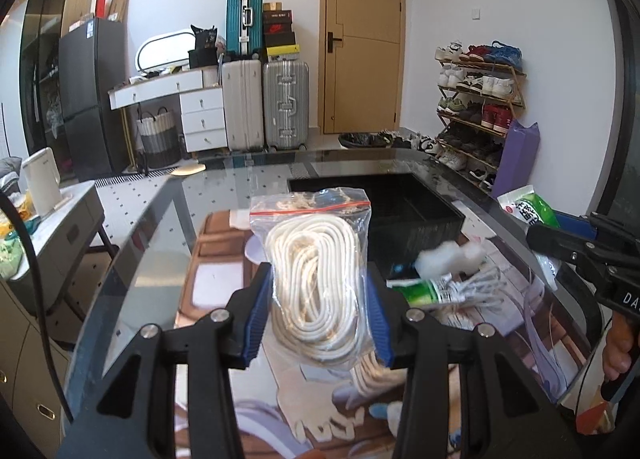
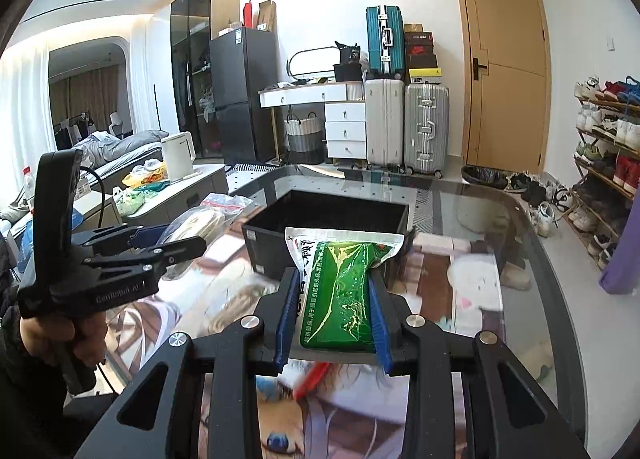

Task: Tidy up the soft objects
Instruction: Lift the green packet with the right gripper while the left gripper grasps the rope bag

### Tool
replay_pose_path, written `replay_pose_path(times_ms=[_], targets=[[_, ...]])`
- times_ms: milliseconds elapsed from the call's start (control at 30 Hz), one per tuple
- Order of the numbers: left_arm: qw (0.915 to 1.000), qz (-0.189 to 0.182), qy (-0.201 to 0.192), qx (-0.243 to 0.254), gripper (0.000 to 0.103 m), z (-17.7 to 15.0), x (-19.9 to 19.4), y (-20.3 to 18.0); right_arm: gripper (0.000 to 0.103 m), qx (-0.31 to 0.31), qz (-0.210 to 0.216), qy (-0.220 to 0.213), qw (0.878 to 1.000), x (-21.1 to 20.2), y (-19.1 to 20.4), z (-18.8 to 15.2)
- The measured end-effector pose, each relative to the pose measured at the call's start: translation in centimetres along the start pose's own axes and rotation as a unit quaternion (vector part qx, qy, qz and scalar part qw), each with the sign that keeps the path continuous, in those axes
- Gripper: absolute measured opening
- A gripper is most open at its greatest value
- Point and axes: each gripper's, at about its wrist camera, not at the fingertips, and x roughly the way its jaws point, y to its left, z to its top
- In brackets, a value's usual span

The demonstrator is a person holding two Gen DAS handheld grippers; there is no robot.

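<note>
- Left gripper [image 1: 318, 299]: blue pads clamped on a clear zip bag of white rope [image 1: 316, 279], bag upright and clear of the glass table [image 1: 152, 227].
- Right gripper [image 2: 334, 311]: jaws narrow, gripping a green packet [image 2: 344, 291] by its sides, white top edge pointing at the black bin [image 2: 320, 215].
- Bin sits on the table beyond both grippers; its visible part looks empty.
- On the table near the bin: a white cotton wad [image 1: 448, 259] and a bundle of grey string with a green label [image 1: 452, 291], just beside each other.
- A hand [image 2: 64, 335] holds the left gripper's handle.
</note>
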Motion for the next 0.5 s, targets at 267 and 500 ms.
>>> replay_pose_path(times_ms=[267,500], targets=[[0.9998,0.012,-0.018,0.004,0.043,2.6,1.2,0.1,0.032,-0.004,-0.004,-0.006,1.0,1.9,-0.4,2.7],[0.9997,0.007,-0.022,0.007,0.044,4.6,3.2,-0.4,0.032,0.003,-0.004,-0.016,1.0,3.5,-1.3,4.7]])
